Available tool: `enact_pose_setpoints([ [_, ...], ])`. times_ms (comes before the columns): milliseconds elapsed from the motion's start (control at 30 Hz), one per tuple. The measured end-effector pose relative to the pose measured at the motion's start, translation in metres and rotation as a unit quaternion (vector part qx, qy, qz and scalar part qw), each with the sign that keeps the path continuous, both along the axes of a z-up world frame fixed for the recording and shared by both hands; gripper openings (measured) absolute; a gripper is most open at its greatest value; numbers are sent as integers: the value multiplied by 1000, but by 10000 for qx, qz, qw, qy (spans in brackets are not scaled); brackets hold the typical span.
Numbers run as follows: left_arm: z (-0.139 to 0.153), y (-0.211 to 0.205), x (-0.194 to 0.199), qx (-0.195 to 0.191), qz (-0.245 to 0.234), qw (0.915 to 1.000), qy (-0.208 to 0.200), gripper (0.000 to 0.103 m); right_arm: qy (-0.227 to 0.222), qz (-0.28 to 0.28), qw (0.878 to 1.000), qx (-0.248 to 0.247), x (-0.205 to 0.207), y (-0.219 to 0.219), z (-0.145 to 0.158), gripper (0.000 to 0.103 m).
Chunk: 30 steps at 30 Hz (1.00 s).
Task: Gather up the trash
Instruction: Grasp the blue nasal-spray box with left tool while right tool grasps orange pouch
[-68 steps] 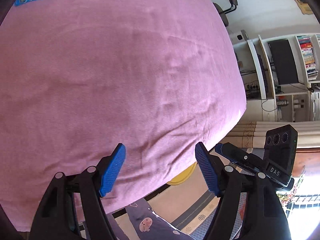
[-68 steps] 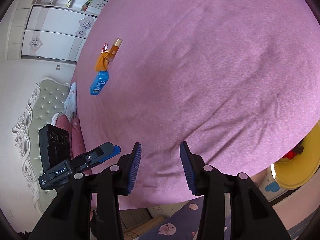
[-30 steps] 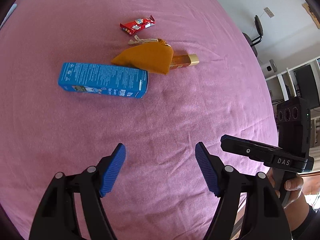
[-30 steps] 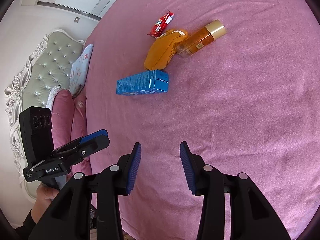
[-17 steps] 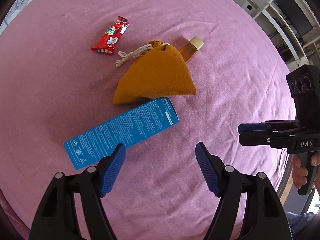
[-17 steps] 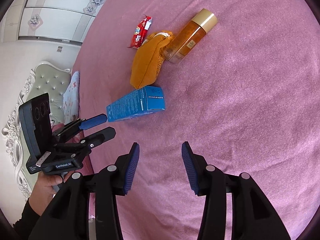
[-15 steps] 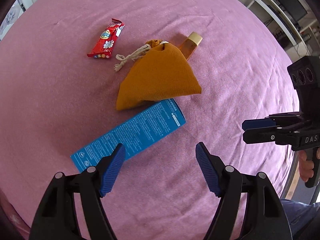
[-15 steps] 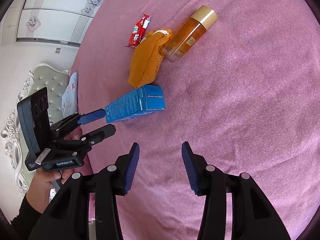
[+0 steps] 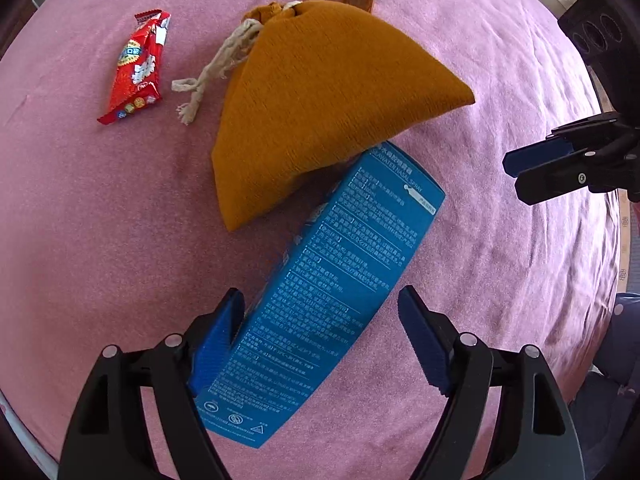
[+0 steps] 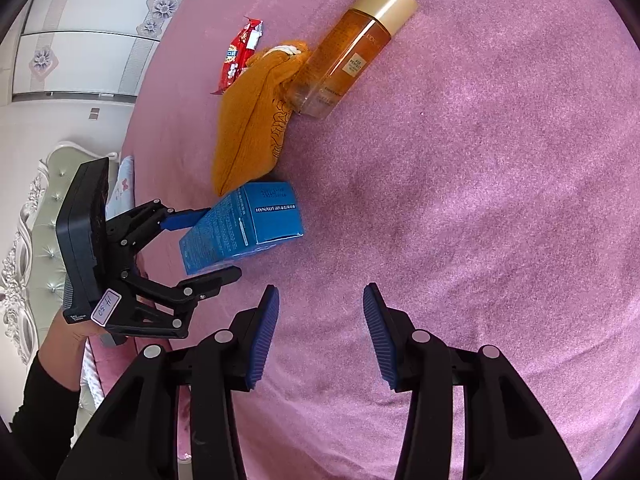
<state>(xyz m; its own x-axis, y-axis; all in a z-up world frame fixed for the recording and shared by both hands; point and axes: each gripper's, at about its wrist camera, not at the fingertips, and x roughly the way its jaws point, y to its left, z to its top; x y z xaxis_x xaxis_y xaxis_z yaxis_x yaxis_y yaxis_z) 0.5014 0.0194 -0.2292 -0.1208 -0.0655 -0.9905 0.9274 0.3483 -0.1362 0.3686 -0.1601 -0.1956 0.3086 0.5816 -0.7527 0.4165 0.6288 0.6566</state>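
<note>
I am holding my left gripper point(image 9: 320, 344) spread wide around the near end of the blue box point(image 9: 328, 300), which is lying on the pink bedspread point(image 9: 80, 240); whether the pads are touching it I cannot tell. My right gripper point(image 10: 318, 338) is hanging open above bare cloth, holding nothing. The box's far corner is tucking under the mustard drawstring pouch point(image 9: 320, 96), which is hiding most of the amber bottle point(image 10: 348, 52). I am reading "HYNAUT" on the box end and "SEAWATER NASAL SPRAY" along it; the finer print is too small. The red snack wrapper point(image 9: 136, 68) is lying apart.
</note>
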Motion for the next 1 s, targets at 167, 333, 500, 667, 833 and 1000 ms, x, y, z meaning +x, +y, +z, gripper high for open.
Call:
enact_pose_setpoints([
  [167,-24,2,5,93,339,9994,48,75,-116,-51,9999,52,20,-5,4,44],
  [333,-24,16,25,-235,1228,9920,190,67,-359,-96,9991,214,35,-11,16,44],
  [500,-17,32,28,-422,1635,9845,470,56,-505,-133,9982,289,52,-11,24,44],
  [667,-11,42,10,-576,1746,9807,666,55,-570,-155,9970,491,74,-2,29,50],
  [833,-8,62,-1,-853,2192,9671,968,55,-371,-90,9990,213,99,12,27,52],
  [1000,-8,105,-1,-1209,3101,9344,1272,55,-55,-236,9996,129,95,6,8,52],
])
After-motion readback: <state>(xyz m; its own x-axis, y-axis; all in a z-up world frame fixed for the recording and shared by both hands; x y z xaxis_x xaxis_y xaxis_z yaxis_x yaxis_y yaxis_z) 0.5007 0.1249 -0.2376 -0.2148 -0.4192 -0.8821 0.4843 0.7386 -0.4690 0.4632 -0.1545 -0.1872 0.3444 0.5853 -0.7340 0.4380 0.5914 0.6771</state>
